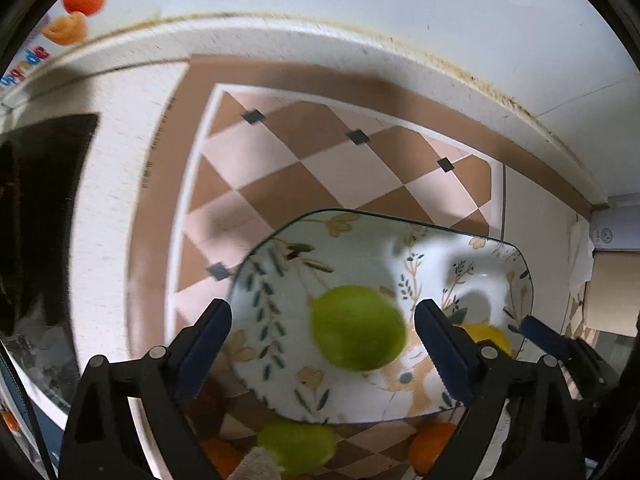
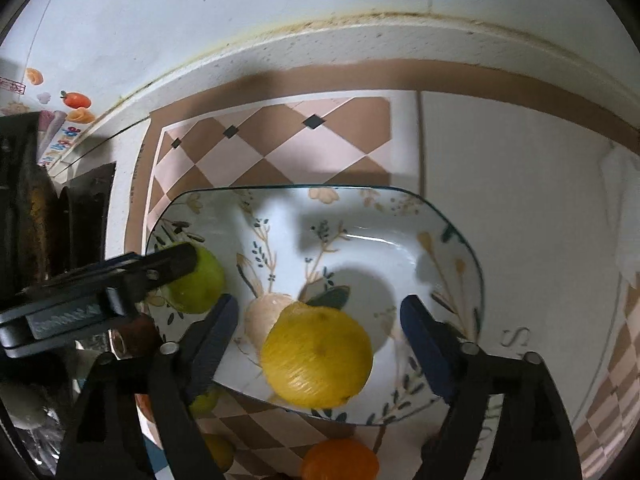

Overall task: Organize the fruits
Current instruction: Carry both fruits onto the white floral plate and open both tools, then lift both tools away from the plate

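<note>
Nothing grasped on either side. Left gripper released, fingers wide apart either side of the green fruit, with a gap on both flanks. Right gripper likewise released, astride the yellow fruit without touching it. Both fruits inside the patterned plate, green toward its left, yellow toward its near right rim; plate on the checkered mat on the counter.

Risks, as a judgement:
- Round fruit on a smooth glazed slope: likely to roll if brushed by a fingertip on the way out.
- Yellow fruit close to the near rim: could tip over it at a nudge.
- Two grippers crowded over one plate: possible knock against each other or the rim, and a shifted plate.

Seen only from the left wrist: a second green fruit and an orange fruit on the mat just nearer than the plate, apparently waiting; of the yellow fruit, only a sliver.

Seen only from the right wrist: the whole yellow fruit, the plate's right rim, and the left gripper from the side, partly hiding the green fruit.
</note>
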Motion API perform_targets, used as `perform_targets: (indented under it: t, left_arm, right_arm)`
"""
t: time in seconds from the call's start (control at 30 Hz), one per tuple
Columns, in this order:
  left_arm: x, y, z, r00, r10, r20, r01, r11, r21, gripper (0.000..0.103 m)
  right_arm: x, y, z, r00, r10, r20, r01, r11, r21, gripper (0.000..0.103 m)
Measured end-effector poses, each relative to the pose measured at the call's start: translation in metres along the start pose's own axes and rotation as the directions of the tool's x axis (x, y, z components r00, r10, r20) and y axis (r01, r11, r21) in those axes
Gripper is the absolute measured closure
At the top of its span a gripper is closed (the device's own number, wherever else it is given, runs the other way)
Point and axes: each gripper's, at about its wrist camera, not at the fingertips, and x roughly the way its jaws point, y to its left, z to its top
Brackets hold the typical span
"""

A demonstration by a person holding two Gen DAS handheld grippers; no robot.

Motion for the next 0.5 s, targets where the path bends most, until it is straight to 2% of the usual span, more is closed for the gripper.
perform_targets:
  t: [0.1, 0.27, 0.5]
  left_arm:
    - [-0.015, 0.006, -0.012, 0.999, 0.029, 0.030, -0.029, 1.000, 0.007, 0.009]
    - [-0.047, 0.009, -0.037, 0.991, 0.071, 0.118, -0.074, 0.997, 0.023, 0.009]
    - [-0.095, -0.001, -0.080, 0.961, 0.080, 0.263, -0.101, 0.993, 0.065, 0.009]
  right_arm:
    - [-0.009, 0.002, -0.009, 0.998, -0.062, 0.019, 0.062, 0.998, -0.007, 0.011]
    - [-0.031, 0.009, -0.033, 0.991, -0.117, 0.064, 0.118, 0.993, -0.017, 0.010]
    - [-0.080, 0.021, -0.078, 0.970, -0.169, 0.177, 0.171, 0.985, 0.005, 0.010]
